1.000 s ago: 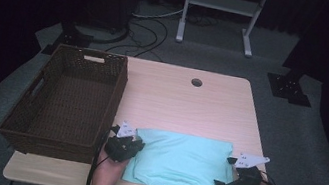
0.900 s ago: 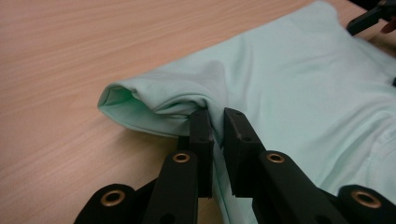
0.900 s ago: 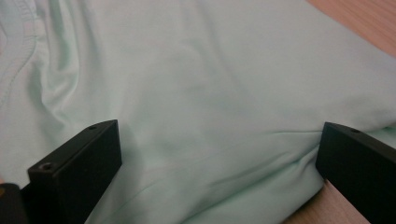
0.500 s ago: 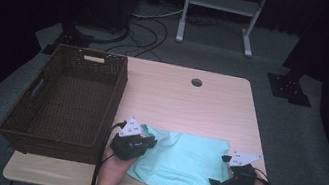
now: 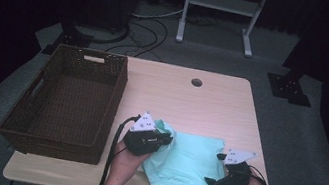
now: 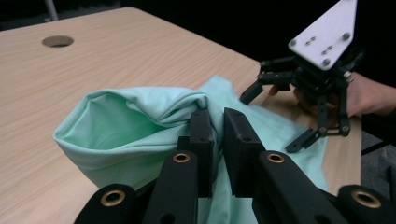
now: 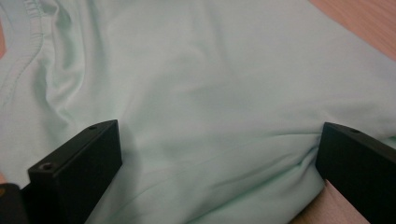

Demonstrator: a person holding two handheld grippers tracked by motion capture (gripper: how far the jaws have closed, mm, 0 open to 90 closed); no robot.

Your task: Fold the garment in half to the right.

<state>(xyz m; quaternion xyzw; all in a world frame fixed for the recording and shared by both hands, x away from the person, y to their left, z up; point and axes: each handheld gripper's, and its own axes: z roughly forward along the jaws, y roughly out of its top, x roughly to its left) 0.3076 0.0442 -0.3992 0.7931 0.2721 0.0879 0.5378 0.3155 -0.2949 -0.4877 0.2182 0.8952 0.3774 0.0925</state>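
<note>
- One mint-green garment (image 5: 188, 163) is lying on one table (image 5: 211, 103), beside one wicker basket (image 5: 67, 99).
- Left gripper (image 6: 218, 140) is clamping a garment fold.
- Right gripper (image 7: 219, 177) is standing apart over the cloth.
- No legible writing.

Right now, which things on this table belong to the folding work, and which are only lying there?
Part of the work:
- mint-green cotton shirt
- left gripper, shut on a fold of the shirt
- right gripper, jaws open over the shirt

Only lying there:
- dark brown woven wicker basket, nothing inside it
- round cable hole in the light wooden table
</note>
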